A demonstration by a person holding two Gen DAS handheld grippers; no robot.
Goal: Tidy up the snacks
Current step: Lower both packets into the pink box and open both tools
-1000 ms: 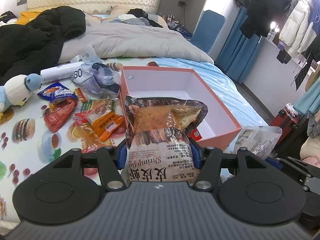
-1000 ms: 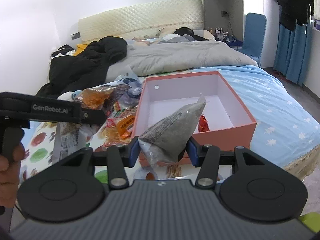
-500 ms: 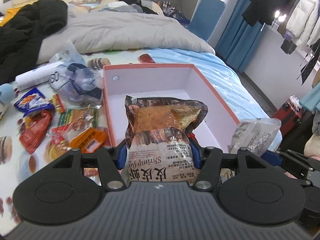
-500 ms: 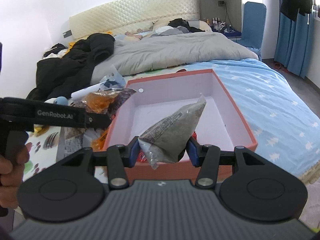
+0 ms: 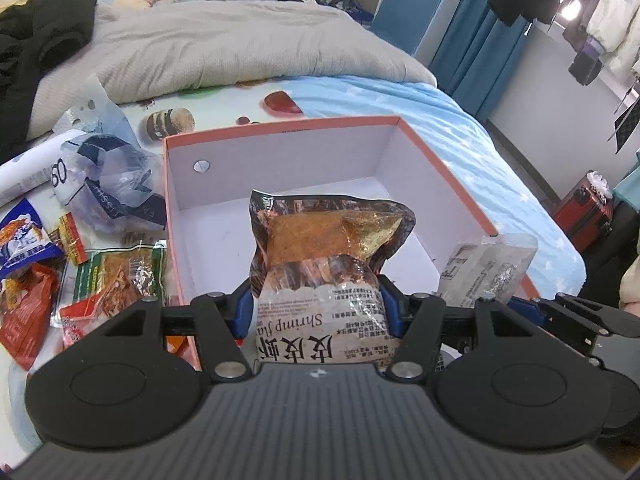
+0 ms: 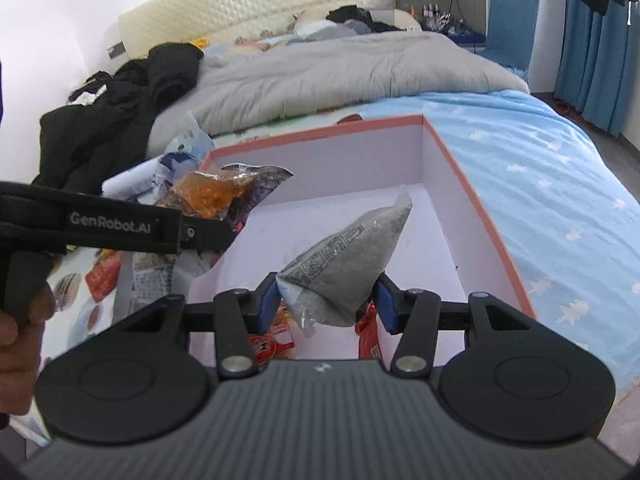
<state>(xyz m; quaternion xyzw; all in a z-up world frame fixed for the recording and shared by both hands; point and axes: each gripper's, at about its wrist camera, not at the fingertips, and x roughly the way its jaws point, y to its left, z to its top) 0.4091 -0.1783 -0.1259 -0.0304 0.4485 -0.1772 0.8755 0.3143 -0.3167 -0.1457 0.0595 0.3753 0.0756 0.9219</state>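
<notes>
An open pink box (image 5: 444,168) with a white inside lies on the bed. My left gripper (image 5: 316,308) is shut on a shrimp snack bag (image 5: 324,248) with orange contents, held over the box's near left part. My right gripper (image 6: 326,300) is shut on a grey snack bag (image 6: 344,268), held above the box (image 6: 480,208) floor. Red packets (image 6: 368,336) lie in the box's near end under the grey bag. The right gripper's grey bag (image 5: 484,268) shows at the right of the left wrist view. The left gripper's orange bag (image 6: 208,196) shows at the left of the right wrist view.
Several loose snack packets (image 5: 116,276) and a crumpled plastic bag (image 5: 104,176) lie on the patterned sheet left of the box. A grey duvet (image 5: 240,48) and black clothes (image 5: 44,44) lie beyond. A red suitcase (image 5: 588,216) stands on the floor at right. A hand (image 6: 16,320) holds the left gripper's handle.
Both grippers have moved forward and down over the box with their bags still held. The box now looms larger, and the red packets inside show under the right gripper.
</notes>
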